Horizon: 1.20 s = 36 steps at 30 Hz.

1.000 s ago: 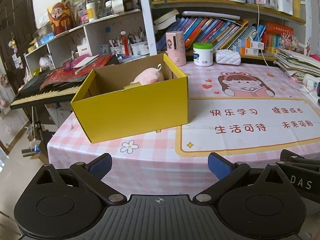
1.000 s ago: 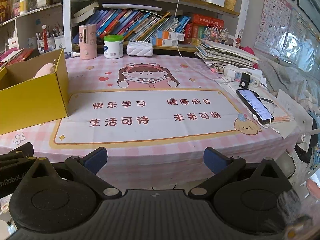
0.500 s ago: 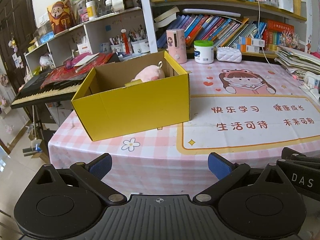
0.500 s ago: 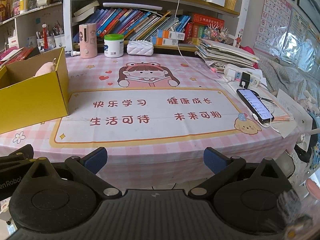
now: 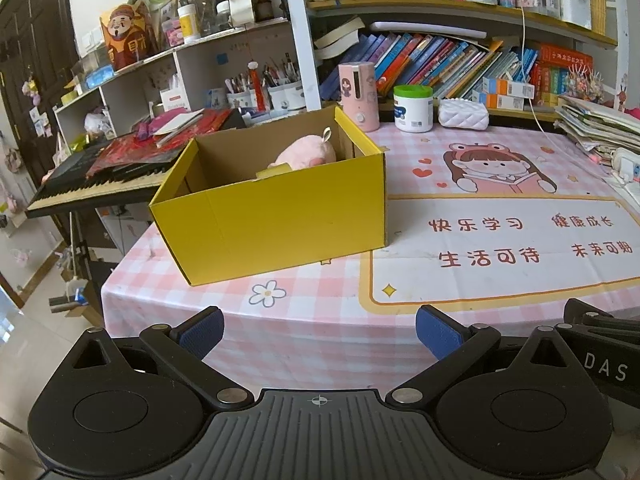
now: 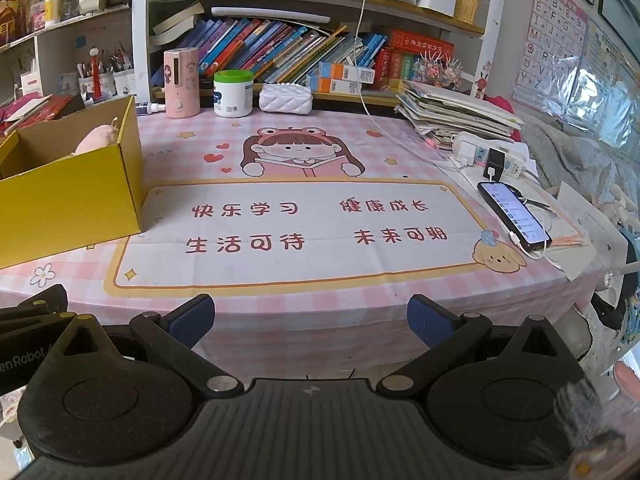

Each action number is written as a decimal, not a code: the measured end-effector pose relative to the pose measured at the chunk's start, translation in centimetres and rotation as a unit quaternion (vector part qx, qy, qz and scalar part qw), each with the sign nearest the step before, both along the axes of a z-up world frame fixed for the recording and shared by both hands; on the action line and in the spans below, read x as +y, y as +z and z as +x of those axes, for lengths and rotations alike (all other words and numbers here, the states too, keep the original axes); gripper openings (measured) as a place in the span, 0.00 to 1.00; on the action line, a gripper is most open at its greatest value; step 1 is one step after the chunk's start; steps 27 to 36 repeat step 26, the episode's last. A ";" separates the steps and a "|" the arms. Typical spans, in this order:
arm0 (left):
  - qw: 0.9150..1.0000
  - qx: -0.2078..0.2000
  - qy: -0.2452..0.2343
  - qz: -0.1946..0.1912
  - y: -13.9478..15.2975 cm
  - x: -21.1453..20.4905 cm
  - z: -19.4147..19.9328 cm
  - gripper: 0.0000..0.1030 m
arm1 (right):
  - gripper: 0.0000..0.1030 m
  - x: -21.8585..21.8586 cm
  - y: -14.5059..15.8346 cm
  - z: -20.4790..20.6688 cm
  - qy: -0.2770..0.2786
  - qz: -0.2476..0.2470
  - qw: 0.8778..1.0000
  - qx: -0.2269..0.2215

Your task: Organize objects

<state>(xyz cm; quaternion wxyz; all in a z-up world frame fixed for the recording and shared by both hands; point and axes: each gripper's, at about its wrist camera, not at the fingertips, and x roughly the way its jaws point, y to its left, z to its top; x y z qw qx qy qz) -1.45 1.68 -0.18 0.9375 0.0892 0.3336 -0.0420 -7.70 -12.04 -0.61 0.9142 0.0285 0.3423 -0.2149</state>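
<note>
Both grippers released and empty: left gripper (image 5: 318, 326) and right gripper (image 6: 310, 316) back off the counter's (image 6: 360, 300) near edge. Pink plush toy (image 5: 306, 154) inside the yellow box (image 5: 276, 216) near the left edge, apparently already tidied away.

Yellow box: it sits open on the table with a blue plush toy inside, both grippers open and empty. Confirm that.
Not quite: the plush toy in the yellow box is pink, not blue, as the left wrist view shows. The rest stands: left gripper and right gripper are open and empty.

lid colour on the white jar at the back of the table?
Green lid on the white jar; clearest in the right wrist view.
</note>
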 end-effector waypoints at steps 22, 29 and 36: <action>1.000 0.001 -0.004 -0.009 -0.1 0.2 0.2 1.00 | 1.00 0.0 -0.1 0.3 0.000 0.002 1.000 0.006; 1.000 0.004 -0.007 -0.013 -0.1 0.4 0.5 1.00 | 1.00 0.0 -0.2 0.5 -0.001 0.004 1.000 0.010; 1.000 0.004 -0.007 -0.013 -0.1 0.4 0.5 1.00 | 1.00 0.0 -0.2 0.5 -0.001 0.004 1.000 0.010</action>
